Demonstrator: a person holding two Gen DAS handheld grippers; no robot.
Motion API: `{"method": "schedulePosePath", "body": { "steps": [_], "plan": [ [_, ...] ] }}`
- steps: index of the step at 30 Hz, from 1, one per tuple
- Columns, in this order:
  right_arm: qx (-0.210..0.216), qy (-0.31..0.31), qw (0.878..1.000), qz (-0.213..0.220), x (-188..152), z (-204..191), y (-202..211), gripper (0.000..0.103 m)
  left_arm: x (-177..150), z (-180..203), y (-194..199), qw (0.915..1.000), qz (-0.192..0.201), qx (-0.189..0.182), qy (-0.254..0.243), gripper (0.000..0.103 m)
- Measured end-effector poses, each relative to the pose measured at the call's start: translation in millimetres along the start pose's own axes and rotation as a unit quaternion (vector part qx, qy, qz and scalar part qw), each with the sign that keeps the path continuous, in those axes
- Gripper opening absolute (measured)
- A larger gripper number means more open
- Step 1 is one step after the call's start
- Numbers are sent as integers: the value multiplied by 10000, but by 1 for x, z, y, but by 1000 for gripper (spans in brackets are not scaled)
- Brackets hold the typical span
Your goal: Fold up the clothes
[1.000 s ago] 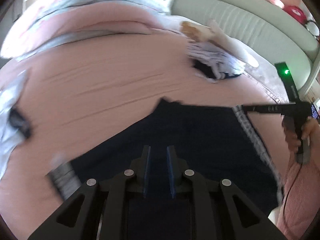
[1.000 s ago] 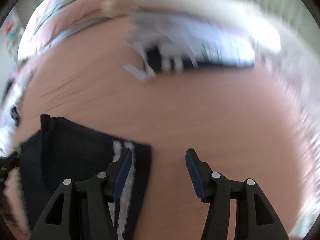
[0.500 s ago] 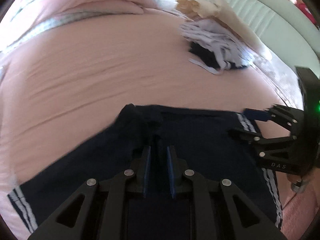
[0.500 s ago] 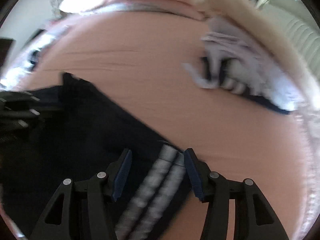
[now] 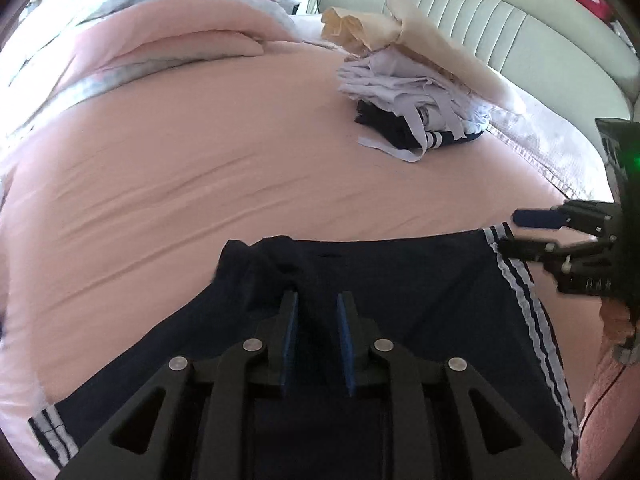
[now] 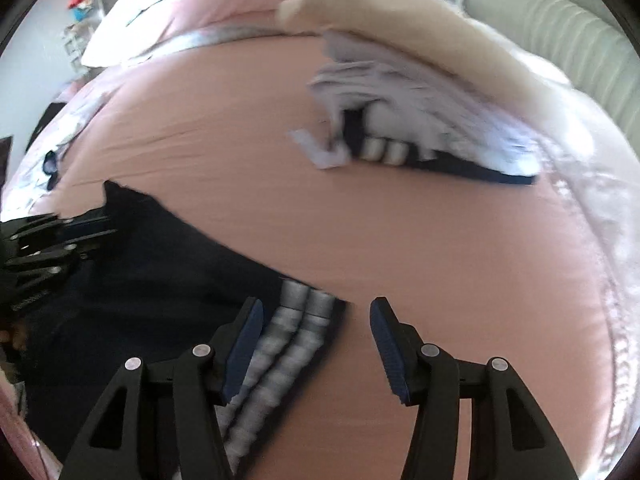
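Observation:
Navy shorts with white side stripes [image 5: 420, 312] lie spread on the pink bed sheet [image 5: 240, 184]. My left gripper [image 5: 316, 312] sits over the shorts' middle, jaws narrowly apart with bunched navy fabric between them. My right gripper [image 6: 316, 320] is open above the striped corner [image 6: 296, 320] of the shorts. It also shows in the left wrist view [image 5: 560, 236], at the shorts' right corner. The left gripper shows in the right wrist view [image 6: 44, 248] at the far left.
A pile of white, navy and cream clothes [image 5: 416, 92] lies at the far right of the bed. Pink and floral bedding [image 5: 160, 32] is heaped at the back. A pale green padded headboard [image 5: 500, 20] runs along the right.
The left gripper has eased slightly wider on the bunched fabric. The shorts lie flatter and wider. The right gripper has stayed over the striped corner, jaws wider apart.

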State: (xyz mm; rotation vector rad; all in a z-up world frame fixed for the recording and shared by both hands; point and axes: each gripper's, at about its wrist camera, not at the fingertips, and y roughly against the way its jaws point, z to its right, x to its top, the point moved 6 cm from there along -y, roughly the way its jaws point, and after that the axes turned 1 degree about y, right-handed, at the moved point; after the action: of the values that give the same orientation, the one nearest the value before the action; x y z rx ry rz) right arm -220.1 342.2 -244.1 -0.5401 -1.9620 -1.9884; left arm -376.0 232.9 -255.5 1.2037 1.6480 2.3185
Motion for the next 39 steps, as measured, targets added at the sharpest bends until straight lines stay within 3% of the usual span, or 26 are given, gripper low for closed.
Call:
{"method": "schedulePosePath", "body": {
  "steps": [2,5,8,10,12,16,19,23,27,32,34,39],
  "plan": [
    [-141,96,9996,-205,3,-10,-14,54,3,-5,-9,9998,-80,170,8,17],
    [-268,21,9996,-15,8,-8,-15,55,15,-15,-14,9984,47,565,54,17],
    [-398,-459,9980,148,12,9,-13,55,27,-24,-9,9965,209,753,302,17],
    [-389,-857,9953,207,11,23,-8,55,30,-22,3,9966,319,677,352,17],
    [-148,-820,9963,231,9,24,4,55,27,-14,20,9979,402,406,289,18],
    [79,-371,9990,222,44,16,2,56,-4,-5,46,9991,229,308,183,20],
    [181,-251,9995,87,32,-17,12,56,-37,-8,60,9983,-120,413,382,20],
    [992,-462,9940,-45,11,-53,41,57,-89,-16,89,9923,-601,829,694,20],
    [1261,-165,9917,-185,-37,-106,70,57,-133,-15,127,9892,-414,652,1244,21],
    [893,364,9939,-538,-87,-144,72,57,-176,-2,134,9890,-614,531,1234,21],
    [517,596,9963,-353,-90,-139,71,57,-184,2,137,9910,-552,662,1023,21],
    [-62,236,9992,-329,-89,-100,63,57,-194,-3,150,9887,-470,1290,607,26]
  ]
}}
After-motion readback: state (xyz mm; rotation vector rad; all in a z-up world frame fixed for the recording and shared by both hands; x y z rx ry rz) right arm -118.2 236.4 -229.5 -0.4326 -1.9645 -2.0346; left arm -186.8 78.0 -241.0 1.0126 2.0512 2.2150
